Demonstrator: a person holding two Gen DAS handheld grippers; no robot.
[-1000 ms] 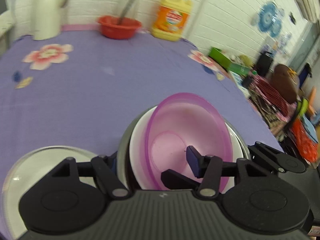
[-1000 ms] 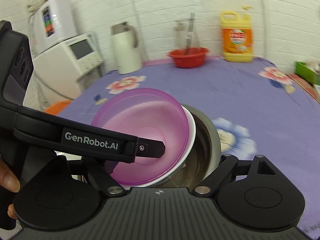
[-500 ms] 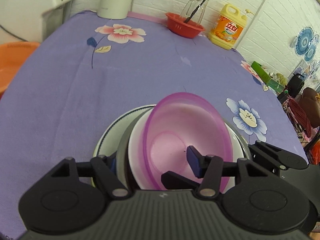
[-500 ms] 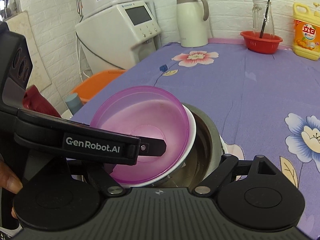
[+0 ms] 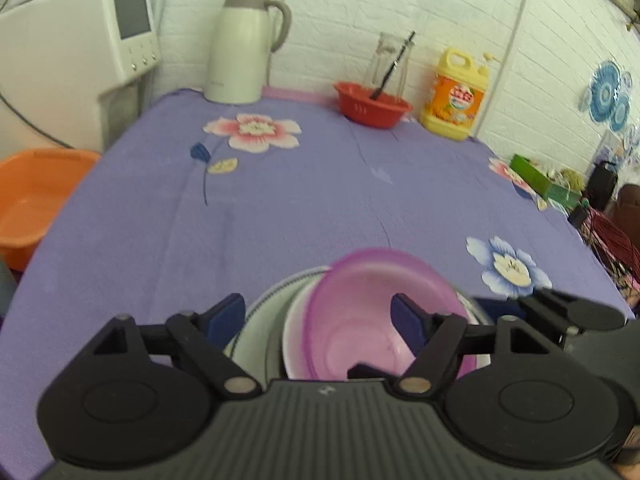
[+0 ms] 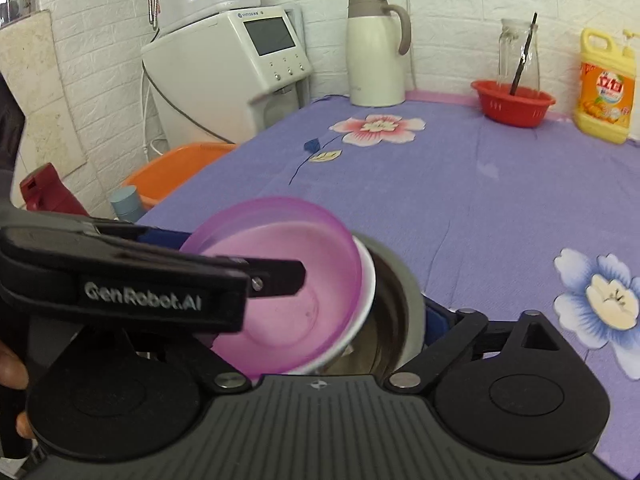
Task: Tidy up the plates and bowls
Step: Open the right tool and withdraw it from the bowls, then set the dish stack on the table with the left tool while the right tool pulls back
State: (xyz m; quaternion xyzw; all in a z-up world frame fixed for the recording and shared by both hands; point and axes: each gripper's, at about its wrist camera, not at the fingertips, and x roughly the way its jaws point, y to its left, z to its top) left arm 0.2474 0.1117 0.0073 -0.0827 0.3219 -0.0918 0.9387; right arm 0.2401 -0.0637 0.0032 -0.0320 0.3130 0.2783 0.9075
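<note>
A stack of nested dishes sits at the near edge of the purple tablecloth: a translucent purple bowl (image 5: 380, 312) (image 6: 288, 288) inside a white bowl (image 5: 296, 340) (image 6: 366, 300), inside a steel bowl (image 6: 404, 304), with a pale plate (image 5: 256, 328) beneath on the left. My left gripper (image 5: 320, 316) is open, its fingers spread around the stack's left side, one pad inside the purple bowl. It crosses the right wrist view as a black arm (image 6: 160, 280). My right gripper (image 6: 436, 320) grips the stack's rim on the right; only one blue pad shows.
At the table's far edge stand a white thermos jug (image 5: 244, 44), a red basket (image 5: 372, 104) with a glass jar, and a yellow detergent bottle (image 5: 456, 96). A water dispenser (image 6: 228, 68) and an orange basin (image 5: 32, 196) are left of the table.
My left gripper has opened: its left finger moved out from the stack's rim to the left. Both views swung left and tilted up, and the stack sits lower in the left wrist view.
</note>
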